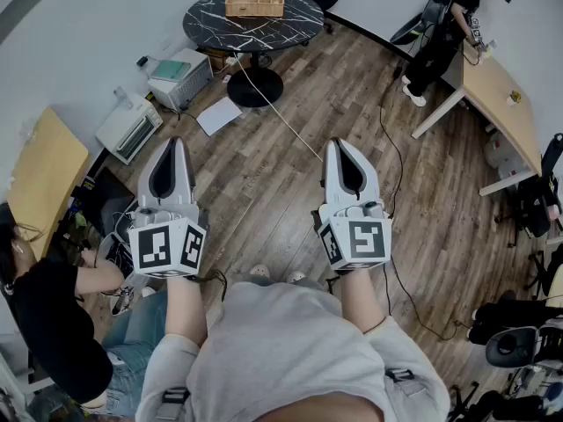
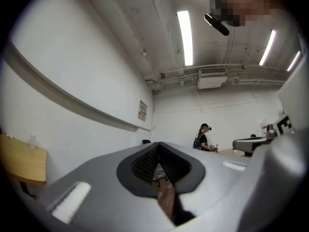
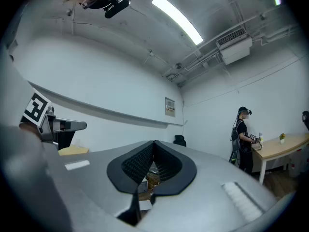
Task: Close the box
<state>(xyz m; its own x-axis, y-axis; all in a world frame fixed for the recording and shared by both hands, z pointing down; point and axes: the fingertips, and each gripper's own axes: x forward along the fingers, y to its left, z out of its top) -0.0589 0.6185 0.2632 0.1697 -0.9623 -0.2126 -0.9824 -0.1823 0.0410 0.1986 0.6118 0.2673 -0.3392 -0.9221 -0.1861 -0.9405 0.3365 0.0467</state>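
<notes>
Head view: wood floor separates left tongs from table.

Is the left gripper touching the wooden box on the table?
Apart. The head view shows wood floor between the left gripper and the wooden box.

I see a round dark marble table far ahead, a shallow wooden box on top of it. Plank floor around it: white paper beside the table base, a printer and another white machine by the wall, and a pale cable across the boards. A light desk stands at right with something small, unclear, on it.
</notes>
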